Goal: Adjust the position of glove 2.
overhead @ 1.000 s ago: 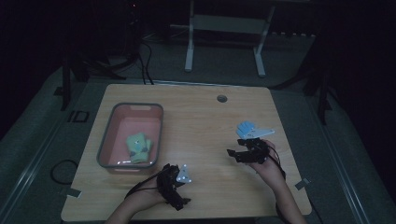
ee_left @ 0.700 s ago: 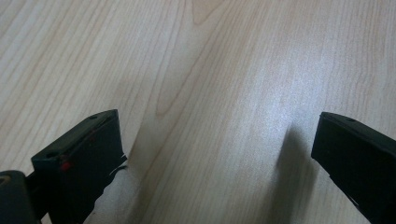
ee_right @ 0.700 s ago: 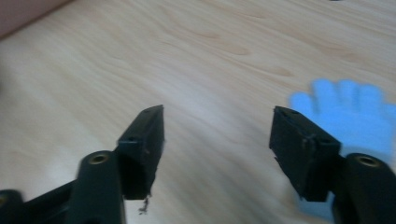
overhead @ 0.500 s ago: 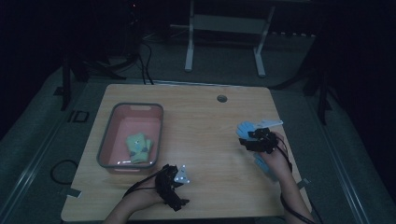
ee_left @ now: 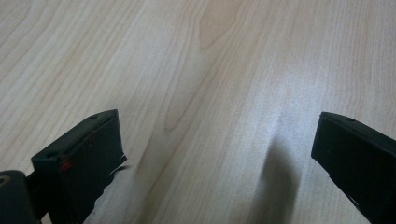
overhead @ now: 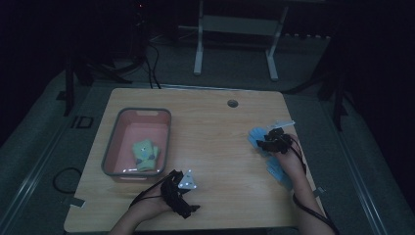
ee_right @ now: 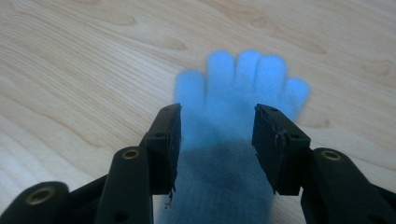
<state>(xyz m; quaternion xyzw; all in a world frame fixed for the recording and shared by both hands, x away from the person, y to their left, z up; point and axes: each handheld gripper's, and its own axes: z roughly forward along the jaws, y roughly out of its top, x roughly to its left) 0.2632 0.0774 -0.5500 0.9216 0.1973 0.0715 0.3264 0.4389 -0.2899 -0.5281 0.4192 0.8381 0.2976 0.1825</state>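
From the high view we see the whole wooden bench (overhead: 215, 147): a pink tray (overhead: 161, 128) sits on its left half with a yellow-green glove (overhead: 146, 155) lying inside near the tray's near end, and a small round hole (overhead: 233, 103) marks the far edge. The right gripper (overhead: 262, 142) is over a blue glove (overhead: 254, 136) near the right edge, and a second blue glove (overhead: 278, 169) lies just nearer, partly covered by the person's right hand (overhead: 288, 164). The left gripper (overhead: 183, 196) rests at the near edge, well apart from the tray's contents.

The right gripper view gives us what the dim high view cannot: the blue glove (ee_right: 233, 107) lies flat with its five fingers pointing away, and the jaws straddle its palm, one on each side. They have just been closing, with the glove between them; we see them beside the fabric but not yet squeezing it. The glove's cuff end is cut off at the bottom.

The left gripper view shows its jaws spread wide over bare wood (ee_left: 210, 93).

We can read no writing; the pale mark on the floor left of the bench is too dim to make out.
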